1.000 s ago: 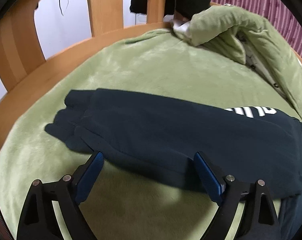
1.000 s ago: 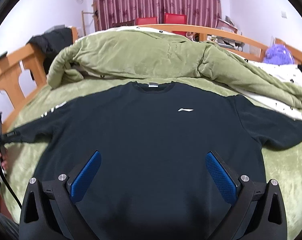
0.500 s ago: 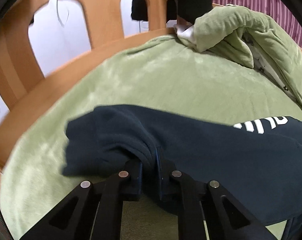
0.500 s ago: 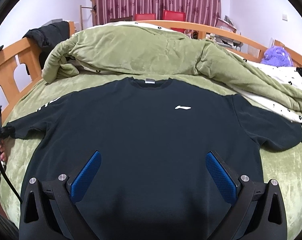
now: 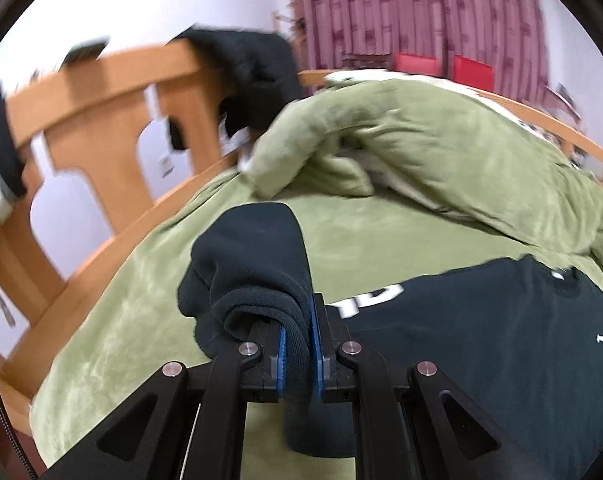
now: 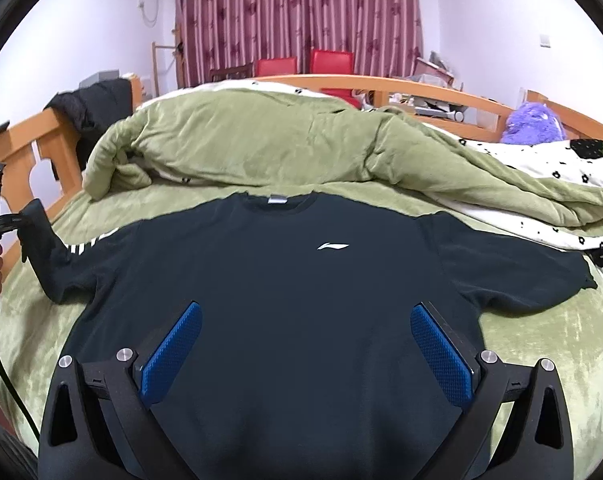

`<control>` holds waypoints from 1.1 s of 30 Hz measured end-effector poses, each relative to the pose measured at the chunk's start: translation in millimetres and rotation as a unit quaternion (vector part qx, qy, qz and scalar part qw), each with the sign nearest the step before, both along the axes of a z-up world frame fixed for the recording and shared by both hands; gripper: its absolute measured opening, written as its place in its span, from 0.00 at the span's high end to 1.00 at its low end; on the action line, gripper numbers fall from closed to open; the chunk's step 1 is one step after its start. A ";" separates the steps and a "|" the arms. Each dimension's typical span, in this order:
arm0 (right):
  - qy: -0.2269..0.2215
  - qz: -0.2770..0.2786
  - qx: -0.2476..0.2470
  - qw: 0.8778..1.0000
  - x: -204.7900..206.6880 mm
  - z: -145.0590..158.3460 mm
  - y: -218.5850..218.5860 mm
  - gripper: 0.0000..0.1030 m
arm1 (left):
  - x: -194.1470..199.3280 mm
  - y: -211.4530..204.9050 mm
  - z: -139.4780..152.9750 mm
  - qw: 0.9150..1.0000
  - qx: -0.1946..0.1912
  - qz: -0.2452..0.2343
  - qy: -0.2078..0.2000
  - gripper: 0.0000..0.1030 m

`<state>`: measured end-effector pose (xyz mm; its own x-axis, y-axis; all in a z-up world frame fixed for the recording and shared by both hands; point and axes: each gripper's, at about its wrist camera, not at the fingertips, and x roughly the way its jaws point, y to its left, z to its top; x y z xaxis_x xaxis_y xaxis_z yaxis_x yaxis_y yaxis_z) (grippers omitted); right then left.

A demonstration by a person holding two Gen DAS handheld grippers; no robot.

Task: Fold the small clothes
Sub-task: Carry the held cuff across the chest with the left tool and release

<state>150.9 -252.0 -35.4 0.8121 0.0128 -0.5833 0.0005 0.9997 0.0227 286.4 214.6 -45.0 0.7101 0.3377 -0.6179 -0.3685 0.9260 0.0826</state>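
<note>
Left jaws: the left gripper [image 5: 299, 344] is clamped tight on the cuff end of one sleeve [image 5: 257, 264], dark cloth pinched between its blue pads [image 5: 282, 354].
Why held so: the grip is at the sleeve's tip, which suits carrying that sleeve across the chest for a first fold; this is a judgement.
Sleeve: it stands lifted off the bed, bunched over the fingers, while the rest of the garment lies flat.
Right jaws: the right gripper [image 6: 305, 354] is spread wide, with nothing between its pads; it hangs over the lower middle of the shirt.
Shirt: one dark long-sleeved shirt [image 6: 285, 300] lies face up on the green blanket [image 6: 541, 340], collar away from the person, small white logo on the chest.
Other sleeve: it lies flat, stretched out to the right.
Quilt: one green quilt [image 6: 261, 148] is heaped beyond the collar, clear of the folding space.
Count: one shirt, two sleeves, two grippers.
Surround: wooden bed rail [image 5: 101, 92] to the left, with dark clothing draped over it.
</note>
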 end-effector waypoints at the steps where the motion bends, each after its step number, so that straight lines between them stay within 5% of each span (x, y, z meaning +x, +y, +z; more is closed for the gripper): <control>1: -0.003 -0.002 0.003 1.000 -2.1 1.9 -4.7 0.00 | 2.1 -13.6 2.5 1.000 0.004 -0.008 0.001 0.90; 11: -0.022 -0.033 0.041 0.998 -23.0 11.9 -62.3 0.00 | 23.6 -153.9 -1.2 0.996 -0.001 -0.093 0.007 0.90; 21: -0.005 -0.050 0.039 0.998 -20.1 2.9 -88.3 0.00 | 37.4 -277.7 -50.9 0.983 -0.029 -0.174 0.046 0.90; 27: 0.001 -0.043 0.043 0.998 -16.9 0.3 -85.9 0.00 | 32.1 -294.2 -77.0 0.977 -0.043 -0.194 0.081 0.86; 33: 0.001 -0.028 0.042 0.999 -12.8 0.3 -70.9 0.00 | 20.7 -283.1 -73.6 0.976 -0.036 -0.192 0.094 0.69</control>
